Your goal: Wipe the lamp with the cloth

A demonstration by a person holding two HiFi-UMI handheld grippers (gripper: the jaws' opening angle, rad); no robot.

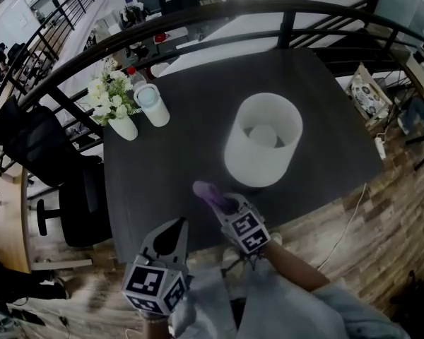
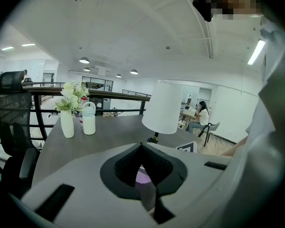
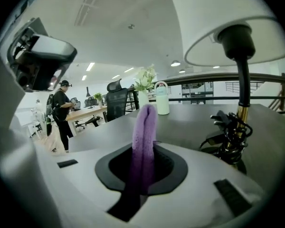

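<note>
The lamp (image 1: 262, 140) has a white drum shade and stands on the dark table (image 1: 191, 154), right of centre. My right gripper (image 1: 225, 202) is at the table's front edge, just below and left of the lamp, shut on a purple cloth (image 1: 208, 191). In the right gripper view the cloth (image 3: 146, 125) sticks up from between the jaws of the gripper (image 3: 143, 175), with the lamp's shade (image 3: 237, 27) overhead and its stem (image 3: 242, 90) at the right. My left gripper (image 1: 177, 226) hangs at the table's front edge, shut and holding nothing. Its own view shows the lamp (image 2: 164, 107) ahead.
A white vase of flowers (image 1: 117, 106) and a white bottle (image 1: 152, 104) stand at the table's far left. The lamp's cable (image 3: 226, 133) is bundled at its base. A black chair (image 1: 49, 168) sits left of the table, with a railing (image 1: 198, 27) behind.
</note>
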